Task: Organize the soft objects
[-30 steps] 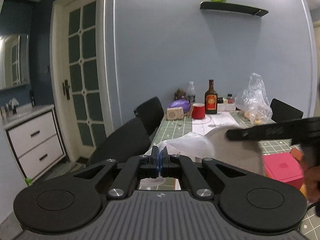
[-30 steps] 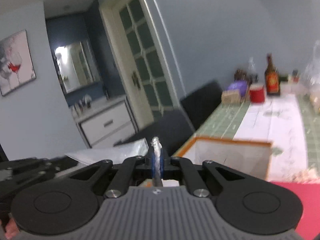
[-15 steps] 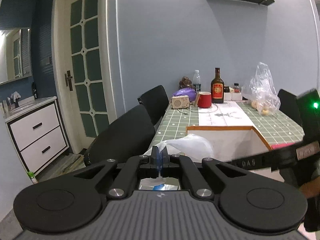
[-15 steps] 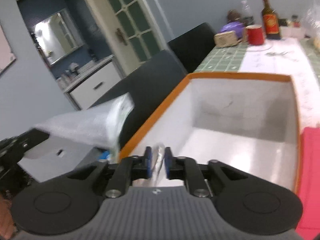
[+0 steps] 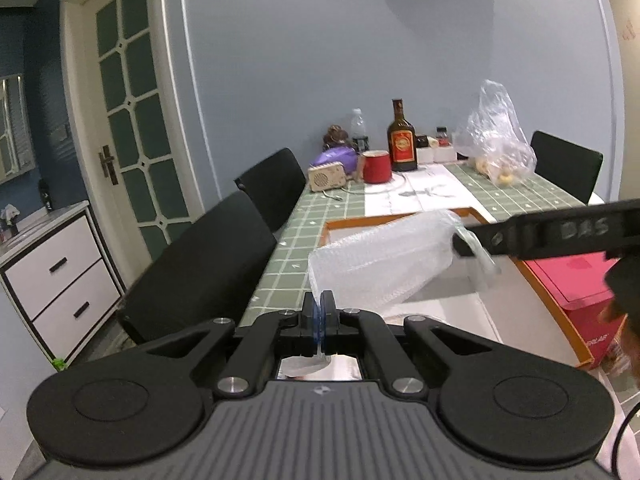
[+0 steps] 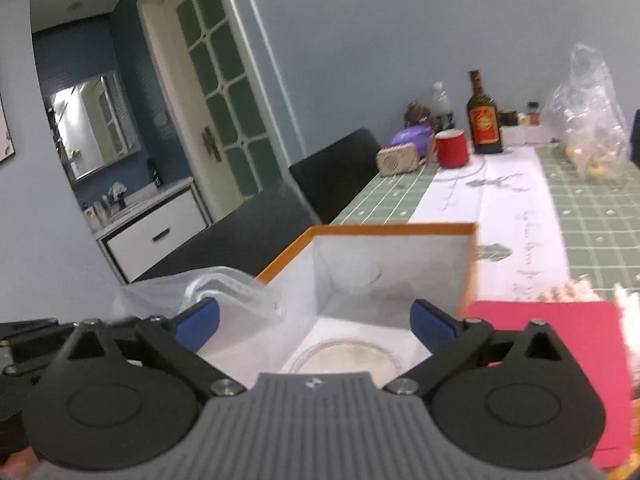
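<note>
Right gripper point(image 6: 314, 320) has just sprung apart, releasing the bubble wrap point(image 5: 384, 264) over the box point(image 6: 384, 264); left gripper point(image 5: 319, 312) stays clamped on it.

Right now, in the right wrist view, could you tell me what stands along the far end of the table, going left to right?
Beige speaker → red mug → brown bottle → clear plastic bag.

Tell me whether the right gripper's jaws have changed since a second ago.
Yes. The right gripper was pinched on the bubble wrap; its jaws have just been opening and now stand wide over the orange-rimmed box, holding nothing.
</note>
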